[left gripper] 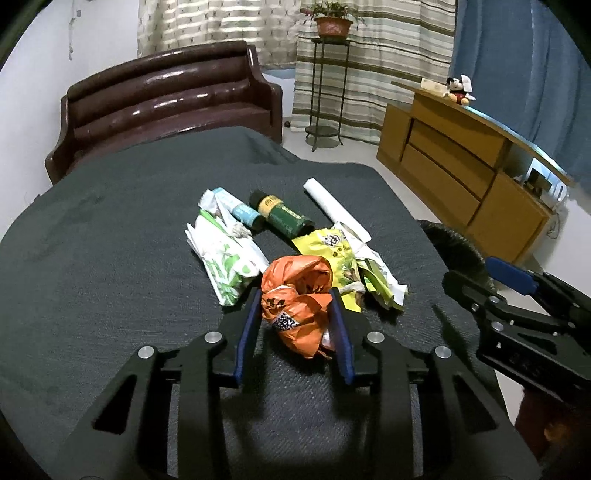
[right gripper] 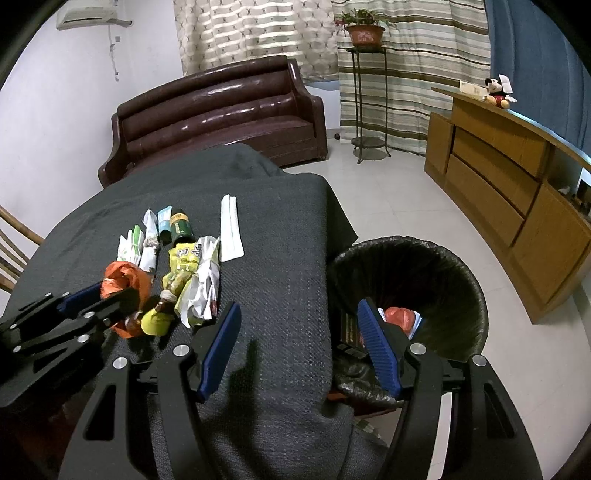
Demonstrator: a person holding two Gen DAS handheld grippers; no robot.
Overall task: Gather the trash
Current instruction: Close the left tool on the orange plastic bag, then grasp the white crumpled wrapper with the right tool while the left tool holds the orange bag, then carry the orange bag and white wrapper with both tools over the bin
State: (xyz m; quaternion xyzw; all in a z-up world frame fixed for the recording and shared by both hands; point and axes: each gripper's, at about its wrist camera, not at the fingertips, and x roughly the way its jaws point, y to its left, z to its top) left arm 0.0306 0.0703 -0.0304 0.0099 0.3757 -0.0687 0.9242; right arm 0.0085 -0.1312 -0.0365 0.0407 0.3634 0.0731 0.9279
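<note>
Left tool (left gripper: 295, 295) clamps the crumpled orange plastic wrapper (left gripper: 295, 295) on the dark-clothed desk (left gripper: 110, 258), yellow snack packet (left gripper: 332, 251) crowding behind; right tool (right gripper: 299, 332) gapes empty beside the black-lined bin (right gripper: 424, 266).

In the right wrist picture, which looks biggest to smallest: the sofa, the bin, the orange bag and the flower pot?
1. Sofa
2. Bin, near the camera, so likely smaller than it looks
3. Orange bag
4. Flower pot, far off, so this last ranking is unsure

Dark grey cloth-covered table (left gripper: 110, 258) bears wrappers (left gripper: 225, 258), green bottle (left gripper: 282, 218), white paper strip (left gripper: 336, 208).
</note>
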